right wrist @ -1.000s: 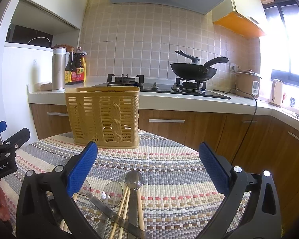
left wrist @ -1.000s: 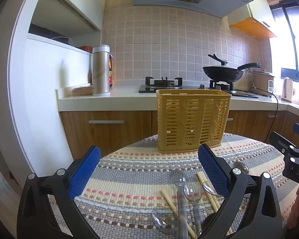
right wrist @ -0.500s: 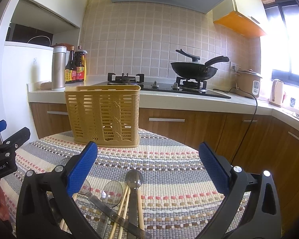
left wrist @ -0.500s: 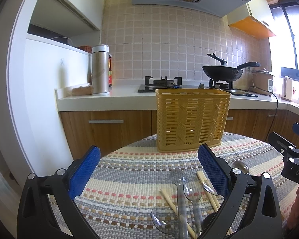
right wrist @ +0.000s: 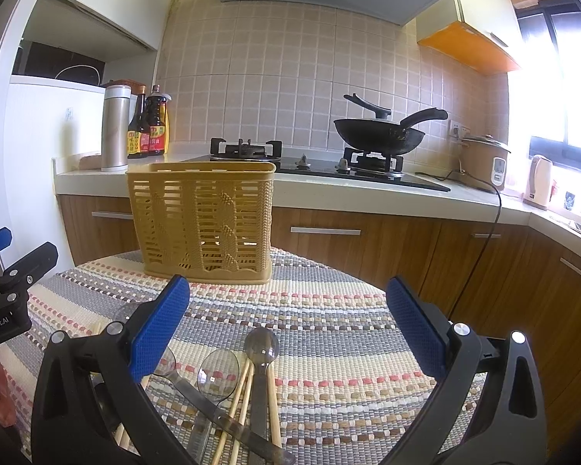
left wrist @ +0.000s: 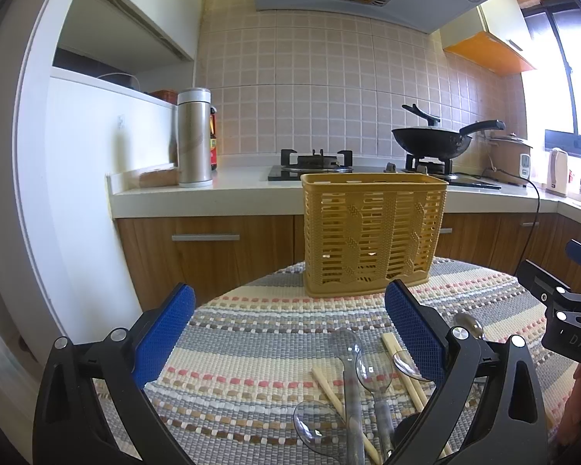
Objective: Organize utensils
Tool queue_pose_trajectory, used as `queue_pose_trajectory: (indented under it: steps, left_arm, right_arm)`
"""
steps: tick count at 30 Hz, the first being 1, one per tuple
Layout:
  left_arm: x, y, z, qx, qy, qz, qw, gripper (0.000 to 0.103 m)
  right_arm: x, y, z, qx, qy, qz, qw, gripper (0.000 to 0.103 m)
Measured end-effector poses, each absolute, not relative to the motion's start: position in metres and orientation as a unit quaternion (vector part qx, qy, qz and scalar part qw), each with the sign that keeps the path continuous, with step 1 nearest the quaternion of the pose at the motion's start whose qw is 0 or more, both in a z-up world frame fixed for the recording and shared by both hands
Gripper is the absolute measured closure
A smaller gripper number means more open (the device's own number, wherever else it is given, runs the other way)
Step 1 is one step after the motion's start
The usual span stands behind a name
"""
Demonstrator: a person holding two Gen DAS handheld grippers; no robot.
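Nothing of note has changed over the last second: both views match the earlier ones almost exactly, apart from the faintest drift of the right camera, so the work has not really begun. Both tools hang over the striped woven cloth [left wrist: 251,333] with nothing held. The left gripper [left wrist: 290,333] has its blue pads wide apart and empty, and the right gripper [right wrist: 286,325] likewise stands wide apart and empty.

All the utensils lie loose in a heap at the near edge of the cloth: clear plastic spoons [left wrist: 372,364], a darker metal spoon [right wrist: 261,343], and pale chopsticks [right wrist: 240,399] crossing under and over the handles. From the left wrist they sit toward that gripper's right finger; from the right wrist, toward its left finger, so the pile lies between the two tools. The yellow slotted caddy [left wrist: 372,232] stands upright farther back, well apart from the heap, and looks empty through its slots.

My judgement is that the first pick is still to come, and the overlapping handles may drag neighbours along when one piece is lifted
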State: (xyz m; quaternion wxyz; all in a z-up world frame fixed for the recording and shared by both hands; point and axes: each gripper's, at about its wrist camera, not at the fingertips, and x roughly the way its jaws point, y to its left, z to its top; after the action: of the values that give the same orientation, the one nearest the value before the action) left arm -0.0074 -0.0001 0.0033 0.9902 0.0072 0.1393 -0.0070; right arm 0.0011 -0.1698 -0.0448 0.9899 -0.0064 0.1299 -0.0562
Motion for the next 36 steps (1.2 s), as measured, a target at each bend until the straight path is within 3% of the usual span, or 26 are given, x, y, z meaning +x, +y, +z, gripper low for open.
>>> queue_pose_trajectory:
  steps: [36]
  left_arm:
    - [-0.008,0.0022,0.005,0.006,0.137,-0.006,0.99,0.008]
  right_arm:
    - [0.0007,-0.1656,-0.0478,-0.015,0.129,-0.057,0.99,0.006]
